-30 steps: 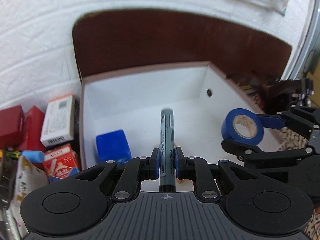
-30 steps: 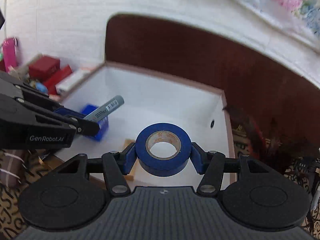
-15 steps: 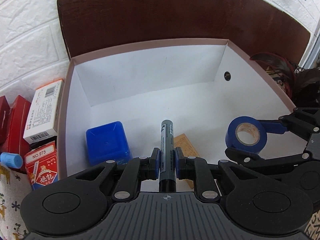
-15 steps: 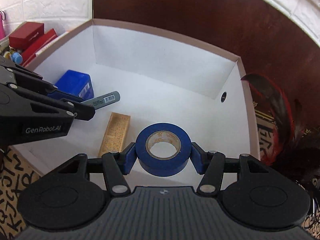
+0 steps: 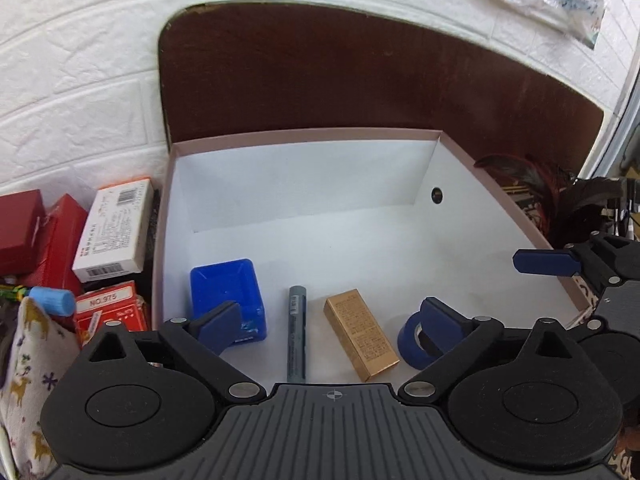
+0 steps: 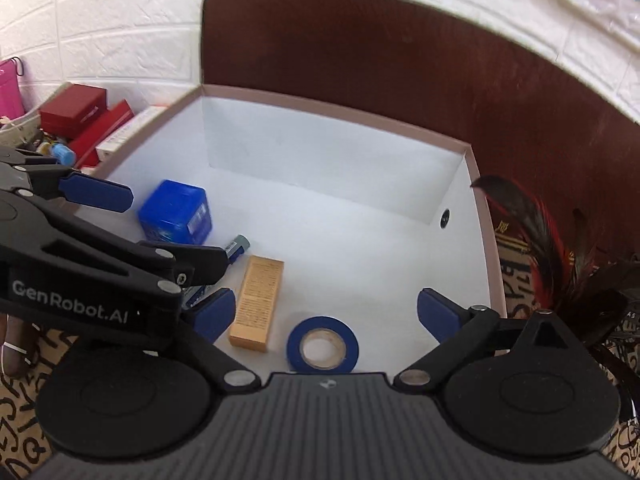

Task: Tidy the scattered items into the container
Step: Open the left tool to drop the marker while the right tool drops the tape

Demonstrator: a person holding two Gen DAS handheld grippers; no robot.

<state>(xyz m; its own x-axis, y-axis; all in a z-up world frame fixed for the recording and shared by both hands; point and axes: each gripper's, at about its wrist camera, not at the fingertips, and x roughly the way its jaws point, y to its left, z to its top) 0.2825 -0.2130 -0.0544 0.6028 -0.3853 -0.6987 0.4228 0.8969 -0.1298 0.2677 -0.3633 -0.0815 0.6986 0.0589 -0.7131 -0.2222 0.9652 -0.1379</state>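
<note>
Left wrist view: the left gripper (image 5: 326, 320) is spread wide, holding nothing, over the white box (image 5: 304, 135). Along the box's near edge lie one blue cube (image 5: 226, 294), one grey marker (image 5: 297, 334), one gold carton (image 5: 360, 334) and one blue tape roll (image 5: 410, 340).

Right wrist view: the right gripper (image 6: 326, 314) is likewise released. A white brick wall (image 6: 100, 20) stands behind.

Left gripper (image 5: 334, 320) hanging open over near edge of white box (image 5: 500, 200), holding nothing. Grey marker (image 5: 297, 332) lying on box floor between spread fingers, pointing toward 12 o'clock. Blue cube (image 5: 226, 292) sitting at 10 o'clock from marker, partly behind left finger. Gold carton (image 5: 360, 334) lying just at 3 o'clock of marker. Blue tape roll (image 5: 410, 340) resting beyond carton, partly hidden by right finger. Right gripper (image 5: 560, 280) showing at 3 o'clock, fingers apart. Red and white packets (image 5: 112, 228) crowding outside box at 9 o'clock.
</note>
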